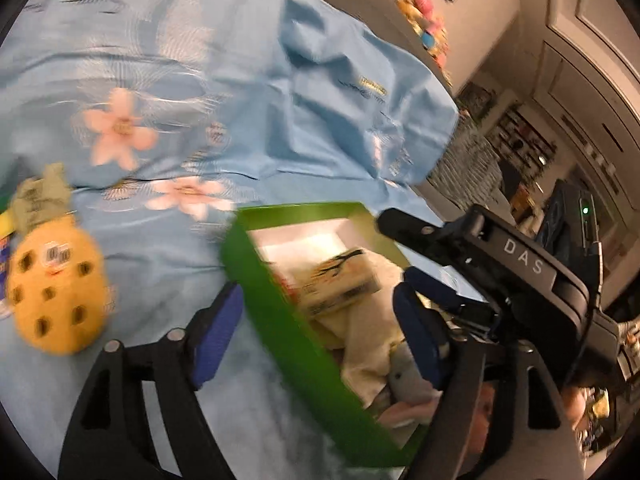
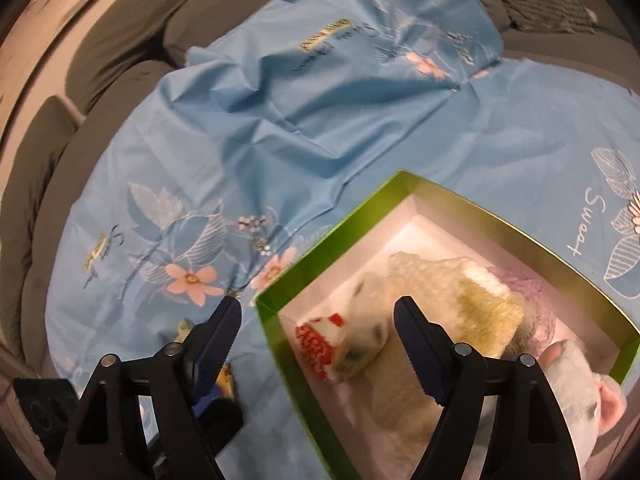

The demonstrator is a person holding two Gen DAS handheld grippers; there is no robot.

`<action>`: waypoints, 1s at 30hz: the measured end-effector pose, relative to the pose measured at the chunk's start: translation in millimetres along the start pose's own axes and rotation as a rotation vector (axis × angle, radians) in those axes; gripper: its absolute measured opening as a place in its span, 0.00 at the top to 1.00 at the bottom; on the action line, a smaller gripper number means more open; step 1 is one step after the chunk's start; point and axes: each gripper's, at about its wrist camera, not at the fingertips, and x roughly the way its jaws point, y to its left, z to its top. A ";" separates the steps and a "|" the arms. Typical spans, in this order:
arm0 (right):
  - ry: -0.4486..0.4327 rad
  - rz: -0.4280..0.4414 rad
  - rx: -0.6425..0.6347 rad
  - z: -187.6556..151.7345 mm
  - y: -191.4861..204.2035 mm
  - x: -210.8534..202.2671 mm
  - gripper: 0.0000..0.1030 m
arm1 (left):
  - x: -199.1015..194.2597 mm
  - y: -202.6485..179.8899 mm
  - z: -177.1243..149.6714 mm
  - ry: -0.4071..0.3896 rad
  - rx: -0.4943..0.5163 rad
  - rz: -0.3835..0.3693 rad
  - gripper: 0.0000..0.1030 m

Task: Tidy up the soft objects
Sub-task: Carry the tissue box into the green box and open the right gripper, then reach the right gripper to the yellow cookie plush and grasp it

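Note:
A green box (image 1: 280, 320) with a white inside lies on the blue flowered sheet (image 1: 168, 60). It holds several soft toys: a cream plush (image 2: 448, 292), a red-and-white patterned piece (image 2: 320, 344), a purple plush (image 2: 528, 284) and a white plush with a pink ear (image 2: 580, 392). A yellow pineapple plush (image 1: 56, 288) lies on the sheet left of the box. My left gripper (image 1: 316, 332) is open, straddling the box's near wall without pressing it. My right gripper (image 2: 320, 320) is open too, one finger over the sheet, the other over the cream plush. Its black housing (image 1: 524, 264) shows in the left wrist view.
Grey sofa cushions (image 2: 120, 52) rise behind the sheet. Bright toys (image 1: 424, 20) sit on a ledge at the back, and cluttered shelves (image 1: 524, 140) stand beyond the sofa's edge. A small yellow-and-blue item (image 2: 226, 378) lies on the sheet under my right gripper's left finger.

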 end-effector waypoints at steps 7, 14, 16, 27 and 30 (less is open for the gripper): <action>0.014 0.020 -0.117 -17.3 31.4 0.8 0.16 | -64.5 43.6 -27.8 -0.051 -0.087 0.152 0.22; 0.112 0.110 -0.250 -45.9 70.0 11.3 0.16 | -133.9 97.8 -70.9 -0.060 -0.152 0.385 0.22; 0.135 0.134 -0.262 -53.8 78.5 16.3 0.16 | -147.1 112.2 -82.6 -0.089 -0.194 0.423 0.22; 0.321 0.140 -0.354 -114.3 118.4 71.6 0.16 | -171.9 180.2 -116.1 -0.102 -0.406 0.576 0.22; 0.400 0.141 -0.275 -125.9 118.4 107.5 0.16 | -172.3 185.8 -116.8 -0.093 -0.437 0.563 0.22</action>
